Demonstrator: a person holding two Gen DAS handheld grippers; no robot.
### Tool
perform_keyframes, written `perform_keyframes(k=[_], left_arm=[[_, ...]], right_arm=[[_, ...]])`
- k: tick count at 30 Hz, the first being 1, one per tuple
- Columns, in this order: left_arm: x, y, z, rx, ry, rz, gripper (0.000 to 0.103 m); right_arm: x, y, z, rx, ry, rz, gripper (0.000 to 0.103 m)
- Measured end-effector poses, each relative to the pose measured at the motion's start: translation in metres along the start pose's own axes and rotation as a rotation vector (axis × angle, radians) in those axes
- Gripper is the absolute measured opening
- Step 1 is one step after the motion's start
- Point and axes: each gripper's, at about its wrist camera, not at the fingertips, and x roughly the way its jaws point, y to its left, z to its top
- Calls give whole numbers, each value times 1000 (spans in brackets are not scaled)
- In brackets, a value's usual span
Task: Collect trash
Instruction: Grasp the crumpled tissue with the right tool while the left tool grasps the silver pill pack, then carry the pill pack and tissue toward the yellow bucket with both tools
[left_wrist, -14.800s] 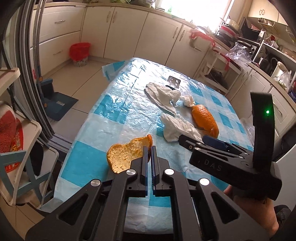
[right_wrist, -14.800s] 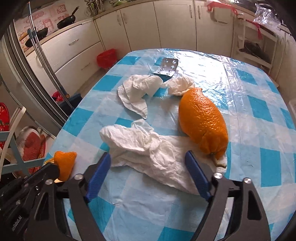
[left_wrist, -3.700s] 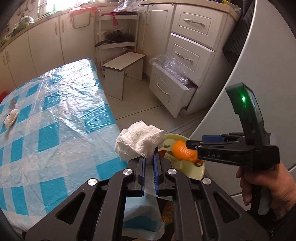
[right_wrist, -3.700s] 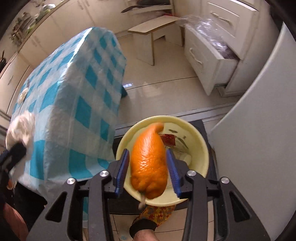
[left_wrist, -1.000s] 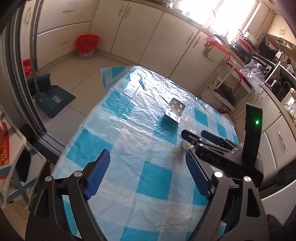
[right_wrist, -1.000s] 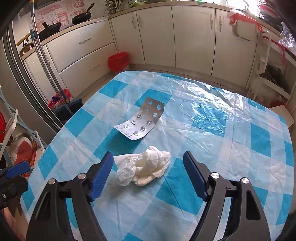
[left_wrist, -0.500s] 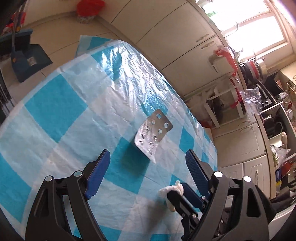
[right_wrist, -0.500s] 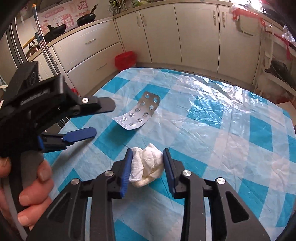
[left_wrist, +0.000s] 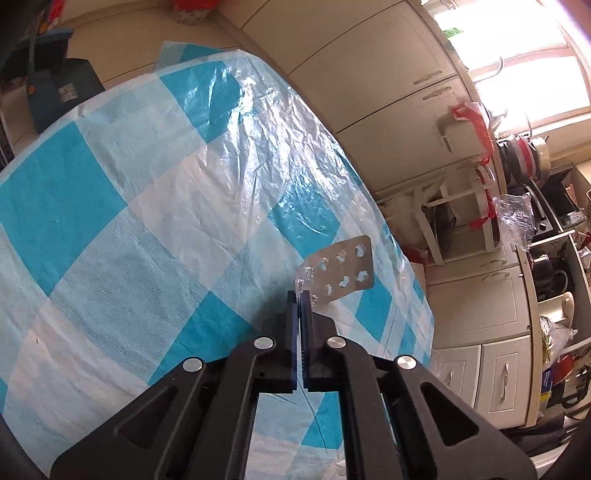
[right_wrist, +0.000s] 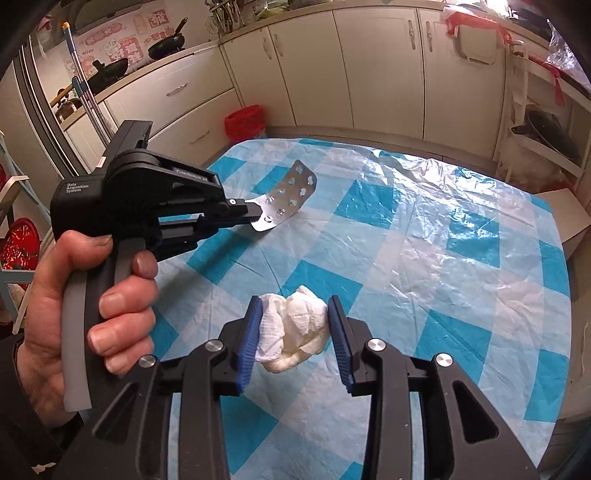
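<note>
- Pinching one end of a silver blister pack (left_wrist: 338, 275), the left gripper (left_wrist: 299, 295) has its blue pads pressed flat together on the foil edge.
- Seen from the right wrist camera, that same blister pack (right_wrist: 291, 195) curls upward from the left gripper (right_wrist: 255, 214), its far end raised off the tablecloth.
- A person's hand (right_wrist: 92, 314) wraps the left gripper's grey handle.
- The right gripper (right_wrist: 295, 321) stands partly closed around a crumpled white paper napkin (right_wrist: 295, 328); both blue pads touch its sides and squeeze it between them.
- The napkin hangs in the jaws above the table (right_wrist: 461, 258), which wears a blue-and-white checked cloth under clear plastic.
- A red bin (right_wrist: 245, 123) stands on the floor beyond the table, near the cream cabinets (right_wrist: 380, 62).
- From the left wrist camera the table (left_wrist: 147, 184) fills the left side, with a rack of pots (left_wrist: 517, 158) beyond its far edge.
</note>
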Motion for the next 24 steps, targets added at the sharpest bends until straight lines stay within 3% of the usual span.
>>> perform_keyframes(k=[5, 11, 19, 24], left_arm=[[-30, -8, -20, 94, -15, 11, 1], [-83, -14, -84, 310, -33, 73, 1], [-138, -19, -169, 546, -88, 167, 1], [-148, -31, -207, 632, -103, 209, 1]], right_arm=[[-13, -8, -7, -12, -6, -18, 37], [-41, -18, -32, -8, -4, -58, 37], [-90, -17, -91, 6, -1, -112, 37], [-116, -25, -135, 62, -4, -122, 37]])
